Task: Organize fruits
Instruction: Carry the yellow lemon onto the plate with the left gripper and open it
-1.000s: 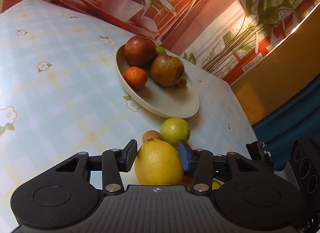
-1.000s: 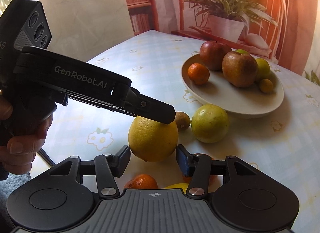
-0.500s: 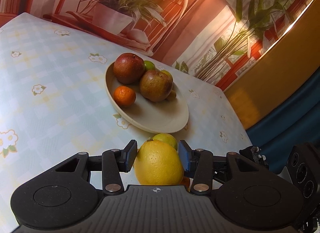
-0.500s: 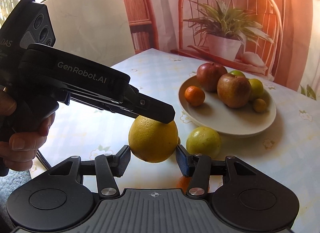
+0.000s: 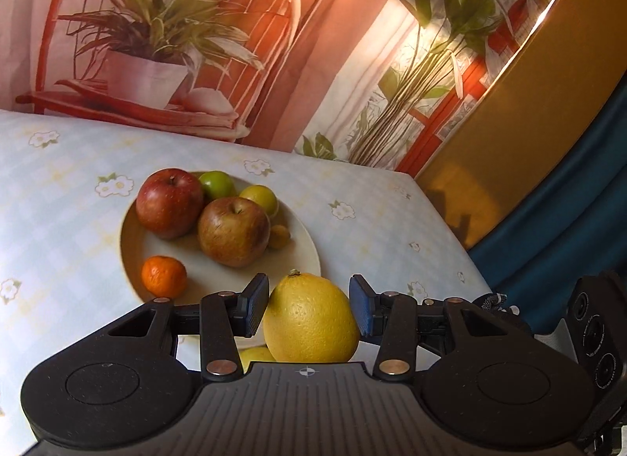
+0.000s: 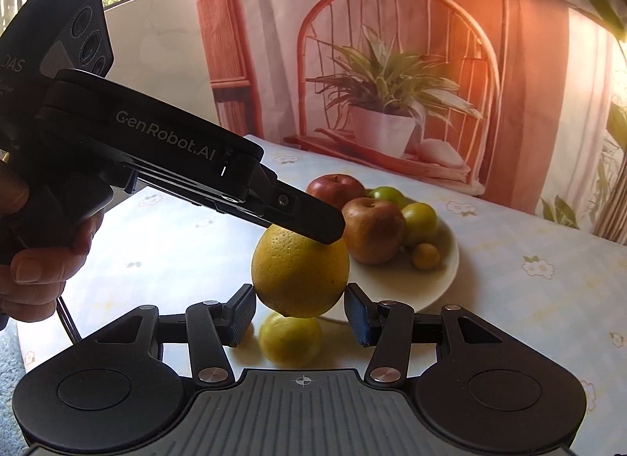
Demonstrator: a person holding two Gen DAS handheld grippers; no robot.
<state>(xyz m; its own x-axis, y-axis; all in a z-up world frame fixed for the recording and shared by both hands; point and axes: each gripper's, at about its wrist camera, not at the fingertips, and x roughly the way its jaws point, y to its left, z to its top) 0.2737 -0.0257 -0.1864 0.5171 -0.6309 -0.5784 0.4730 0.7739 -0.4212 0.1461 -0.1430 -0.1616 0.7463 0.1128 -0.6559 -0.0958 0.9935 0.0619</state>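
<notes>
A large yellow citrus [image 5: 309,318] hangs in the air just in front of the cream plate [image 5: 129,236]. My left gripper [image 5: 309,311] is shut on it, a pad pressed on each side. My right gripper [image 6: 299,313] is shut on the same citrus [image 6: 299,271] lower down, while the left gripper's finger [image 6: 313,220] lies across its top. The plate [image 6: 446,271] holds two red apples [image 5: 168,201] [image 5: 233,230], a mandarin [image 5: 163,276], two green fruits [image 5: 217,183] and a small yellow one [image 5: 279,236].
A yellow-green fruit [image 6: 288,340] lies on the flowered tablecloth [image 6: 529,299] under the lifted citrus. A person's hand [image 6: 35,271] grips the left tool. A printed backdrop with a potted plant [image 6: 384,103] stands behind the table; the table's right edge [image 5: 450,228] drops to a blue curtain.
Both grippers have risen with the yellow citrus, lifting it off the table and carrying it towards the plate. The loose fruits on the cloth have dropped below the fingers.
</notes>
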